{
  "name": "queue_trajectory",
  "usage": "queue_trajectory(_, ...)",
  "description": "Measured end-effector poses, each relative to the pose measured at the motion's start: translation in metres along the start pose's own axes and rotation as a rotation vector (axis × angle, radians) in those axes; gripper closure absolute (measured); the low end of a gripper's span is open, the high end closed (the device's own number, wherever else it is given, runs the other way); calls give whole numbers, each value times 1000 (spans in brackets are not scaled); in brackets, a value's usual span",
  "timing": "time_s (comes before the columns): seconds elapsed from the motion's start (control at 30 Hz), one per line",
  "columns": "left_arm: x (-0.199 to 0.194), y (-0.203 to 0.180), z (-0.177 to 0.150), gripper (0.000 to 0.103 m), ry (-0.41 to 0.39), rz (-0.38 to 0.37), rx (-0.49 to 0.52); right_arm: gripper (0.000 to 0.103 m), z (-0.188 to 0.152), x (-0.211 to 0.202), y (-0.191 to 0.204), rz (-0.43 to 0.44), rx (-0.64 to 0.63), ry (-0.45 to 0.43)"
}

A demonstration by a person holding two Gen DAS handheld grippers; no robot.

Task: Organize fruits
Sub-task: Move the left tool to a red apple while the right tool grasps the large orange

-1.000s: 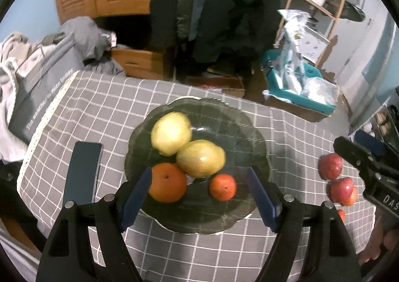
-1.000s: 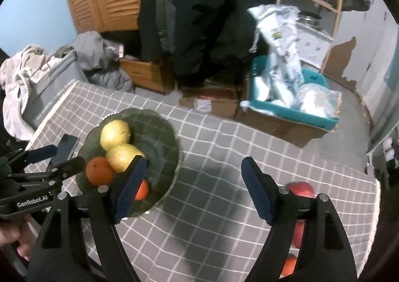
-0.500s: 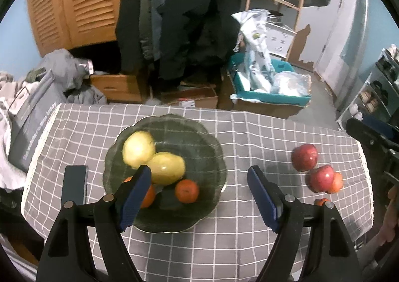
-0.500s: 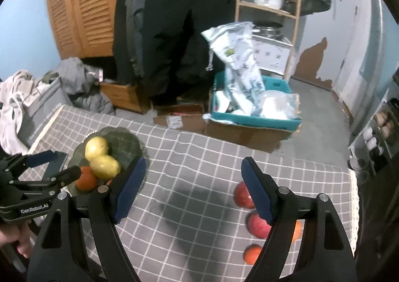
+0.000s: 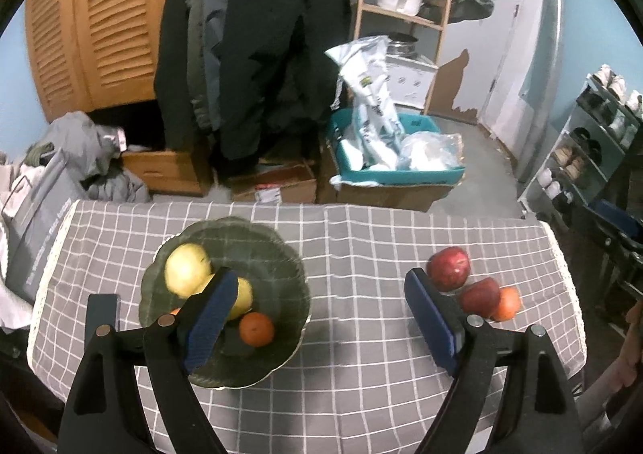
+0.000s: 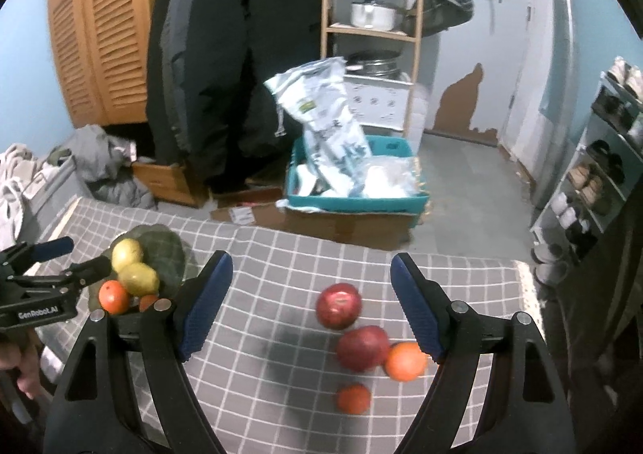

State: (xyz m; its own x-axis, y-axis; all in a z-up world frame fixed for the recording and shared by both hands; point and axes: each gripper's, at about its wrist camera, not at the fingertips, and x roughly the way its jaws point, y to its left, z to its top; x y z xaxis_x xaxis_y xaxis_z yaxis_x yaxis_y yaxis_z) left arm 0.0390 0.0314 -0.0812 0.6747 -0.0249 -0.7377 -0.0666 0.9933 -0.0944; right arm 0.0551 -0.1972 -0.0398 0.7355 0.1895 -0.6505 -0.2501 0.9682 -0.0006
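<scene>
The checked surface [image 5: 361,253] carries a green bowl [image 5: 281,261] of pears and oranges, with apples [image 6: 338,305] and oranges [image 6: 406,361] loose on the cloth. My left gripper [image 5: 321,317], marked "GenRobot.AI", and right gripper [image 6: 311,305] tilt downward, jaws opening, empty.

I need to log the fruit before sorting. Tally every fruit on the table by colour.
Yellow-green: 2, first, second
Orange: 4, two on the plate, two on the cloth
Red: 2
Total: 8
</scene>
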Motion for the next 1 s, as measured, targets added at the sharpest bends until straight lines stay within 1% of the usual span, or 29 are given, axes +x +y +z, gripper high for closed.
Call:
queue_trajectory(0.13, -6, -14, 4, 16, -21, -18, 15, 19, -5, -10, -18, -36, 14, -18)
queue_trajectory(0.3, -9, -35, 8, 16, -34, -38, 48, 19, -11, -16, -42, -70, 41, -17)
queue_trajectory(0.63, 1, -75, 9, 16, -23, -67, 114, 19, -30, -18, -90, -131, 117, 8)
queue_trajectory(0.87, 27, -96, 7, 16, 23, -66, 143, 19, -47, -1, -108, -146, 141, 66)
queue_trajectory(1.0, 45, -106, 1, 16, 62, -73, 157, 19, -58, 20, -115, -156, 147, 112)
